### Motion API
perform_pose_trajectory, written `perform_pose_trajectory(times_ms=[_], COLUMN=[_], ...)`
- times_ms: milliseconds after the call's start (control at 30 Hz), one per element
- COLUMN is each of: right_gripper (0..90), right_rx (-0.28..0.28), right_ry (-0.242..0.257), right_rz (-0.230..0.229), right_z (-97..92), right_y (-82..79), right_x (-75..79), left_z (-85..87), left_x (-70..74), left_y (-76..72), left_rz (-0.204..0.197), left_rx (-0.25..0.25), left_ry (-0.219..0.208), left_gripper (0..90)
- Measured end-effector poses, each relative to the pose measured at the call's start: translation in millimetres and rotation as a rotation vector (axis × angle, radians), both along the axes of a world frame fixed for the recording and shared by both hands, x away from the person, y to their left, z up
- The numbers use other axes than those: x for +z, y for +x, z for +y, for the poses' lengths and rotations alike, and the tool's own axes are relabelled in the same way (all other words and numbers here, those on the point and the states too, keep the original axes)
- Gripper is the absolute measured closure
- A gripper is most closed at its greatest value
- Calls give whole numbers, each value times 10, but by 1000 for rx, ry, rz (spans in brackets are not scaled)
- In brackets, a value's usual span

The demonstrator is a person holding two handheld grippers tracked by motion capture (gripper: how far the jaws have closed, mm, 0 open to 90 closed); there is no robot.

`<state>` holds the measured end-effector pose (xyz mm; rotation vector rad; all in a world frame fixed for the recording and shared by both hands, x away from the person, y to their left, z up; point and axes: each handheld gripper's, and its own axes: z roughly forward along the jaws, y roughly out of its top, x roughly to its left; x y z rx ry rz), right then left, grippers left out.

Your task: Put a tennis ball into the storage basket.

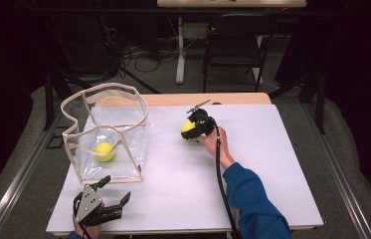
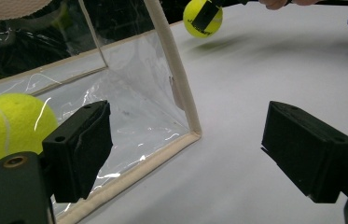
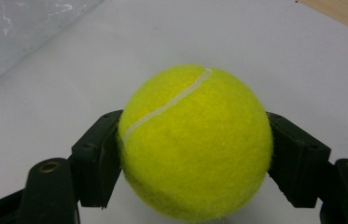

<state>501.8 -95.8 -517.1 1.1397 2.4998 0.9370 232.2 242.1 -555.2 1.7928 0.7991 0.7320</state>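
1. Tennis ball [image 3: 195,142] sat clamped between the jaws of the right gripper [image 1: 197,126], pads pressed on both flanks; the seam ran diagonally across its top in the right gripper view. Grip looked square, through the ball's middle.
2. Near edge of the table: left gripper [image 1: 114,190] rested low at the front-left corner of the white sheet [image 1: 252,164], jaws spread wide with nothing between them. In its own view the jaws framed the near corner of the clear bag [image 2: 183,93], close but not touching.
3. Clear bag stood upright on the left of the sheet, cream-trimmed rim [image 1: 104,88] held open and facing up. A second tennis ball [image 1: 104,151] already lay inside on the bag floor.
4. Mid-table: the held ball was right of the bag, at about the sheet's centre line, at or just above the surface; contact with the sheet could not be settled from these views.
5. Key relation: the bag mouth lay to the left of the held ball and higher than it, so the right hand [image 1: 215,139] would need to lift and carry leftward over the rim. Judged the right hand the only one placed for this; the left was nearer the bag and could steady the rim.
6. Far side: wooden table edge [image 1: 213,98], then dark floor with cables and a chair.
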Motion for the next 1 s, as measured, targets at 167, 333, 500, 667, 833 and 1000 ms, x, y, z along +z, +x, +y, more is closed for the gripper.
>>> perform_pose_trajectory(times_ms=[167, 333, 500, 667, 833, 1000], right_gripper=[263, 264, 264, 265, 265, 265], right_rx=[9, 25, 34, 39, 47, 52], right_ry=[9, 0, 8, -2, -3, -9], right_rz=[-10, -21, -24, -27, -40, -45], right_z=[-29, -43, -57, -83, -115, -133], right_y=[-38, -84, -134, -177, -203, -235], right_x=[59, 130, 199, 269, 337, 399], left_z=[1, -6, -2, -10, -22, -15], left_x=[-2, -6, -3, -4, -5, -4], left_y=[6, 15, 8, 12, 15, 12], left_rz=[3, 3, 3, 3, 4, 0], left_rx=[0, 2, 2, 2, 6, 5], left_ry=[-1, -5, -3, -5, -1, -3], left_gripper=[160, 160, 160, 159, 160, 159])
